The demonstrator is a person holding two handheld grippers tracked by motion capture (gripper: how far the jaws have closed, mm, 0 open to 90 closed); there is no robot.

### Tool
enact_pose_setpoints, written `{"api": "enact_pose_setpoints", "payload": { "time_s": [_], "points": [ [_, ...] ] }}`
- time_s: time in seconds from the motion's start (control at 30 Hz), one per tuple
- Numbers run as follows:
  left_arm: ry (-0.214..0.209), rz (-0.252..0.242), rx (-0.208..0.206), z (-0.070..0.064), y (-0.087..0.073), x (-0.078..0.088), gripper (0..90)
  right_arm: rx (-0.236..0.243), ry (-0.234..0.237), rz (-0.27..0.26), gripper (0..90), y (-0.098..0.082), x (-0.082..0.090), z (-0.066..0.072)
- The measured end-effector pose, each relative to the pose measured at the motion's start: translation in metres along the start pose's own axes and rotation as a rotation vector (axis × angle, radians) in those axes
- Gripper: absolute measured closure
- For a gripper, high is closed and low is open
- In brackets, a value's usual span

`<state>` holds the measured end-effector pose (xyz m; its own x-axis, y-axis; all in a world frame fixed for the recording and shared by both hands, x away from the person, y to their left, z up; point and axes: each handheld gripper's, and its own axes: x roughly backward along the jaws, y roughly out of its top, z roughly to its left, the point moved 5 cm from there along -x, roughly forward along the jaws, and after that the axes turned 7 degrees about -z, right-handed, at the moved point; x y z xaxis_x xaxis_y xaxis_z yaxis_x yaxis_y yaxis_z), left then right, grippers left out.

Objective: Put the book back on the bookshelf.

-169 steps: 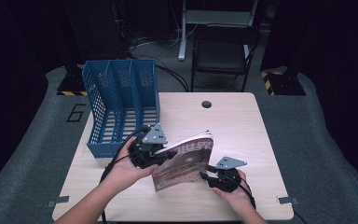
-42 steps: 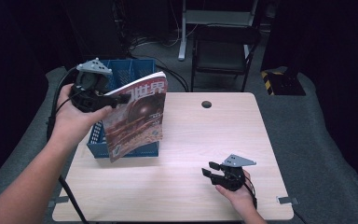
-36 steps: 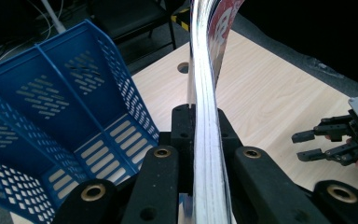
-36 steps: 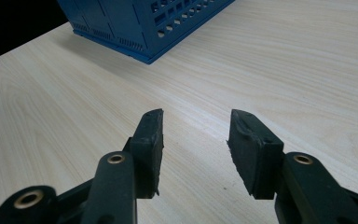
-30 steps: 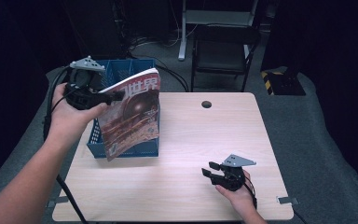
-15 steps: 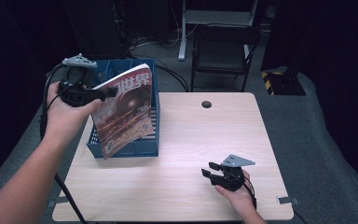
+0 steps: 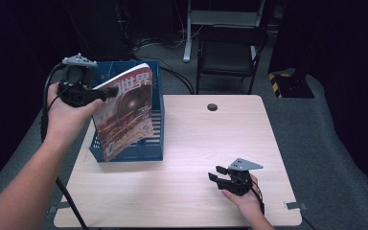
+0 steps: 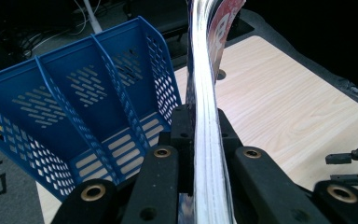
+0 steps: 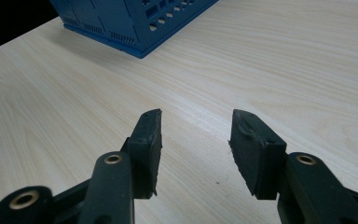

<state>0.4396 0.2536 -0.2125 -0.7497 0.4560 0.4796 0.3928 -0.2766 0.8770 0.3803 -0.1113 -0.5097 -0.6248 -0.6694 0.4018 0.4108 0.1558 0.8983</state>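
High view, upper left: my left hand-held gripper (image 7: pixel 100 92) clamped the magazine (image 7: pixel 127 112) above the blue file rack (image 7: pixel 155 143), not yet slotted; my right hand-held gripper (image 7: pixel 217 178) sat apart, empty.

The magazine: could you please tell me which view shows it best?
The high view: the magazine hangs cover-on over the blue rack, held by the left gripper. The left gripper view gives its page edges.
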Motion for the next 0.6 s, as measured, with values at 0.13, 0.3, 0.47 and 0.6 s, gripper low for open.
{"api": "enact_pose_setpoints", "payload": {
  "time_s": [0.13,0.3,0.47,0.6],
  "points": [
    [-0.001,-0.005,0.001,0.0,0.0001,0.0006,83.7,-0.006,-0.005,-0.001,53.5,-0.0001,0.0002,-0.0008],
    [0.004,-0.007,0.001,0.0023,0.0002,0.0019,83.8,-0.01,-0.007,-0.003,53.5,0.0,0.0006,-0.0008],
    [0.022,-0.01,0.004,0.0045,0.0017,0.0012,83.7,-0.012,-0.008,-0.005,53.5,0.0001,0.001,-0.0012],
    [0.033,-0.015,0.016,0.0085,0.0032,0.0013,83.8,-0.007,-0.007,-0.008,53.5,0.0007,0.0015,-0.0018]
  ]
}}
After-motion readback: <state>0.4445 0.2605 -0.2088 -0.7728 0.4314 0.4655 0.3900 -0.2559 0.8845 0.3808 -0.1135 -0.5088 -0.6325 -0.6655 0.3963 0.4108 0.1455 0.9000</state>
